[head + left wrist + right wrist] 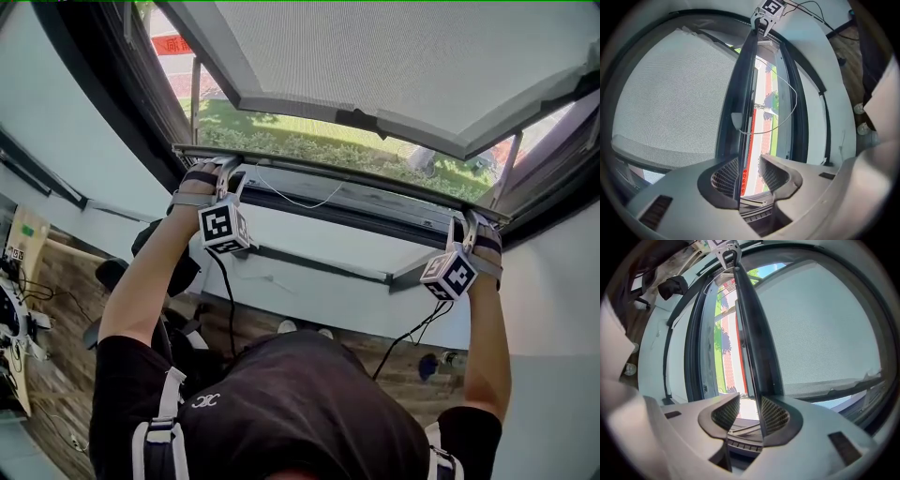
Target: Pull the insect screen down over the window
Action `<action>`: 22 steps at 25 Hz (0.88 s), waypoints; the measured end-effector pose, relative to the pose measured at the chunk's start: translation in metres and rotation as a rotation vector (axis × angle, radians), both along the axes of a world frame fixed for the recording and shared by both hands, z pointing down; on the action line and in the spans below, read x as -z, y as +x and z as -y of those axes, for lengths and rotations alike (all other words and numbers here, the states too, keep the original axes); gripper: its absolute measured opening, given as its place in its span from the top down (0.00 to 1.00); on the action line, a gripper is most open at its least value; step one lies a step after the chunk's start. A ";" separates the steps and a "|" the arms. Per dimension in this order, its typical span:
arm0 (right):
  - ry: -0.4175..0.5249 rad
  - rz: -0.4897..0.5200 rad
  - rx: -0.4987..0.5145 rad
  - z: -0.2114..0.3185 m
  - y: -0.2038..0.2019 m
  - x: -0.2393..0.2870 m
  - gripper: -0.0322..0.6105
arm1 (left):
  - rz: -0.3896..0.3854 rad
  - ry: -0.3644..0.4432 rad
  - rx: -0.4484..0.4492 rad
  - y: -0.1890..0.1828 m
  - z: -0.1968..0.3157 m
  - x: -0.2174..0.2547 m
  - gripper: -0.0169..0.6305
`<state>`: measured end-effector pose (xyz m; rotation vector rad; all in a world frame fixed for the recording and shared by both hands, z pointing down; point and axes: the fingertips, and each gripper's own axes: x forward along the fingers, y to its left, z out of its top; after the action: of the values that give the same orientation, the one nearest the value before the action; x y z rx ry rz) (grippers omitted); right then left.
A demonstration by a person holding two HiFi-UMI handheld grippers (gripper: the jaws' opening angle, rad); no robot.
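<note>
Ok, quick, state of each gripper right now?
Left gripper: jaws apart, the screen bar edge between them, not clamped.
Right gripper: jaws apart, screen bar edge between them too.

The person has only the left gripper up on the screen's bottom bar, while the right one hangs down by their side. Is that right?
No: the right gripper is up on the bottom bar too, near the opposite end from the left gripper. The head view shows both arms raised to it.
</note>
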<state>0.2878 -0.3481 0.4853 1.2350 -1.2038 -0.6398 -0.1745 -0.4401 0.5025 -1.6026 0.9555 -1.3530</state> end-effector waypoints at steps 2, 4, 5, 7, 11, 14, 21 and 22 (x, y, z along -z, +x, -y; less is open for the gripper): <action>0.000 0.002 -0.001 0.001 0.000 -0.002 0.72 | -0.005 0.000 0.003 0.000 0.000 -0.002 0.73; 0.005 0.004 -0.005 0.001 0.000 -0.003 0.72 | -0.005 0.004 0.004 0.000 0.001 -0.003 0.72; 0.008 0.006 -0.007 0.001 0.001 -0.003 0.72 | -0.005 0.007 0.005 0.000 0.001 -0.003 0.73; 0.013 0.012 -0.011 0.001 0.001 -0.003 0.72 | -0.011 0.007 0.004 0.000 0.001 -0.003 0.72; 0.018 0.011 -0.014 0.000 0.001 -0.004 0.72 | -0.017 0.002 0.005 0.000 0.000 -0.005 0.72; 0.000 0.013 -0.014 -0.002 0.001 -0.013 0.72 | 0.001 -0.016 0.002 0.001 -0.001 -0.013 0.72; -0.104 -0.003 -0.016 -0.009 0.001 -0.060 0.72 | 0.065 -0.133 0.010 -0.005 -0.004 -0.066 0.73; -0.109 -0.003 -0.015 -0.009 0.001 -0.065 0.72 | 0.071 -0.149 0.010 -0.005 -0.005 -0.073 0.73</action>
<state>0.2890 -0.3394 0.5504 1.1506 -1.2101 -0.5571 -0.1791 -0.4353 0.5756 -1.6500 0.8379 -1.5083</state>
